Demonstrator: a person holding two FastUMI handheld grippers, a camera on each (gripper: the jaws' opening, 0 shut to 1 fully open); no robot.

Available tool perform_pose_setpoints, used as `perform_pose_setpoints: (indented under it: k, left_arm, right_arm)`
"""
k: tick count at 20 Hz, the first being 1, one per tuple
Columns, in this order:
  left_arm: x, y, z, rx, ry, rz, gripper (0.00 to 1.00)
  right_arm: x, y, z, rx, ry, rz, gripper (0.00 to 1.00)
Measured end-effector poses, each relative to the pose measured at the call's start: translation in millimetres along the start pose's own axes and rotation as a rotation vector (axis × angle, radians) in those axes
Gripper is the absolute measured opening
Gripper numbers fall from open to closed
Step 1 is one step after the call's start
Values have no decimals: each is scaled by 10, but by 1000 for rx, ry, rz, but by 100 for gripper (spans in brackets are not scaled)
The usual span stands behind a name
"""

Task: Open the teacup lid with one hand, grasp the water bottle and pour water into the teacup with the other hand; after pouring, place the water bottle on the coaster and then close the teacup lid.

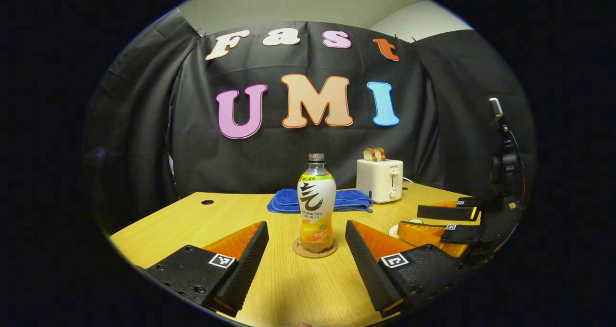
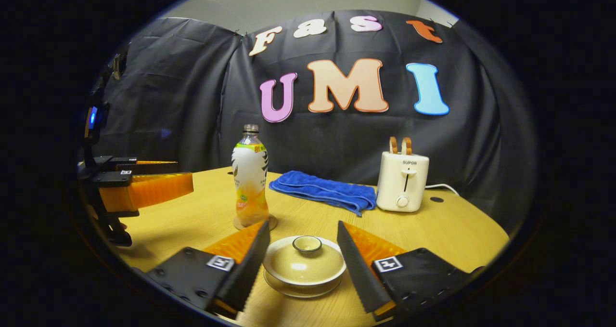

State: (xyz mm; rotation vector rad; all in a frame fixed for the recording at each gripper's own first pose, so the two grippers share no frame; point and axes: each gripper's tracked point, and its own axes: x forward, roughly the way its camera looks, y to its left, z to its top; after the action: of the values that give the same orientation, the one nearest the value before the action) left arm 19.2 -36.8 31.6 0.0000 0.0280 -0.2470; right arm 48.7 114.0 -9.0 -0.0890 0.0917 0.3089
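Beige lidded teacup [image 2: 304, 264] between the released right hand-held gripper [image 2: 301, 255]; bottle [image 1: 316, 202] before the released left one [image 1: 306, 252]

The left gripper [image 1: 306, 250] is standing with fingers spread wide, clear of the uncapped water bottle [image 1: 316, 206], which is sitting upright on the round coaster [image 1: 314, 251] on the wooden table [image 1: 192, 221], while the right gripper [image 1: 435, 223] is hovering at the right, its fingers parted.
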Motion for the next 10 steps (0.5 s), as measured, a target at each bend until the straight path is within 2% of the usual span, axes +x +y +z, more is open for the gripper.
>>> perform_pose_setpoints:
  k: [2, 3, 9, 10]
  left_arm:
    - [-34, 21, -12, 2, -6, 4, 94]
    - [-59, 45, -25, 2, -5, 10, 93]
    - [-269, 242, -115, 20, -7, 46, 94]
    - [-302, 284, -163, 31, 5, 55, 93]
  right_arm:
    - [-114, -29, 87, -28, -30, -9, 92]
    - [-180, -56, 113, -37, -38, -16, 98]
    - [-568, -343, 107, -36, -32, -63, 98]
    - [-633, -406, 95, -23, -34, -71, 95]
